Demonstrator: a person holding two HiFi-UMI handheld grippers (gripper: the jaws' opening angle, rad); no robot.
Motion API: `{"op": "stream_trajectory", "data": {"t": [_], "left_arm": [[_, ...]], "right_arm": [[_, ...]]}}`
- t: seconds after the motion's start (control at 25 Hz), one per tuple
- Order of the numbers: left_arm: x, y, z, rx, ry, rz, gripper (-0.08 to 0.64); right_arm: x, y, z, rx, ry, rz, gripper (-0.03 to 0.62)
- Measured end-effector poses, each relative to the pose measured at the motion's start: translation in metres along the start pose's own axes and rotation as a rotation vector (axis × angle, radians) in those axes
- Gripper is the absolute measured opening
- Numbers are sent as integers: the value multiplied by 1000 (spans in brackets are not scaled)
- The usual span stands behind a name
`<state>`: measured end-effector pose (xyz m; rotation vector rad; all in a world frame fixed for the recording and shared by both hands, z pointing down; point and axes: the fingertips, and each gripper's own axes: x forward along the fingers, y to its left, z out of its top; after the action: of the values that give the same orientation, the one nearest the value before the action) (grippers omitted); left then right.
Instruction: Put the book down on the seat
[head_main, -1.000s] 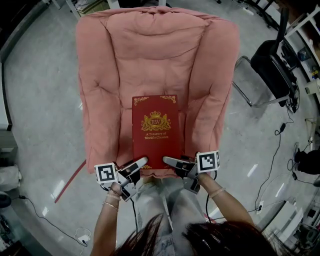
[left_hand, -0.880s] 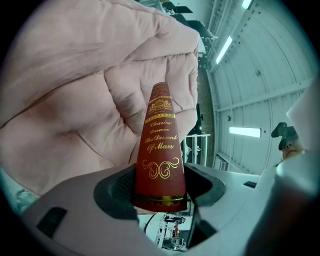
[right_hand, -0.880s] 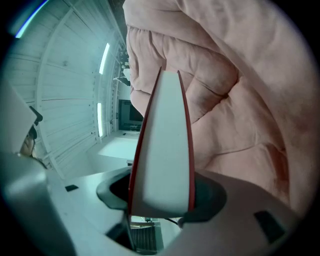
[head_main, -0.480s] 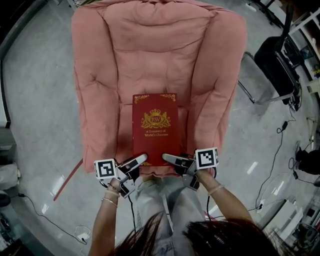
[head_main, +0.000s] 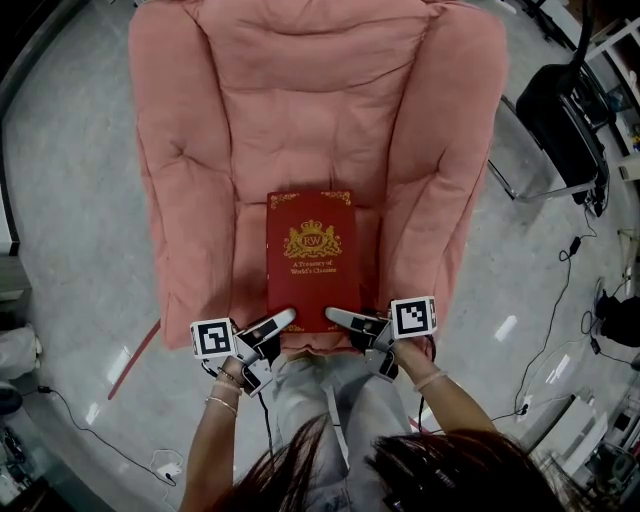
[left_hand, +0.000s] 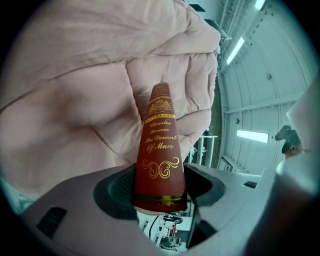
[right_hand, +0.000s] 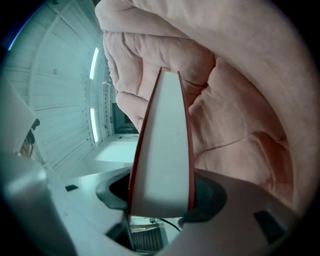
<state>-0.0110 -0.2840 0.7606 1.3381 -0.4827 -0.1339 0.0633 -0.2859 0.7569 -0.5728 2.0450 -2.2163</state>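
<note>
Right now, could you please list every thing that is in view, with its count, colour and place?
armchair: one, pink, centre, on the grey floor
book: one, red with gold print, over the seat's front
office chair: one, black, upper right
cables: several, black, floor at right
strip: one, red, floor left of the armchair
left gripper: one, grey, jaws shut on the book's spine edge
right gripper: one, grey, jaws shut on the book's page edge
</note>
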Motion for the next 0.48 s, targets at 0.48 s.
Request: {"op": "stream_trajectory", "data": {"t": [0.48], "left_arm": [[1, 36, 11, -53, -12, 26, 264]], "right_arm": [[18, -31, 2, 61, -1, -12, 275]]}}
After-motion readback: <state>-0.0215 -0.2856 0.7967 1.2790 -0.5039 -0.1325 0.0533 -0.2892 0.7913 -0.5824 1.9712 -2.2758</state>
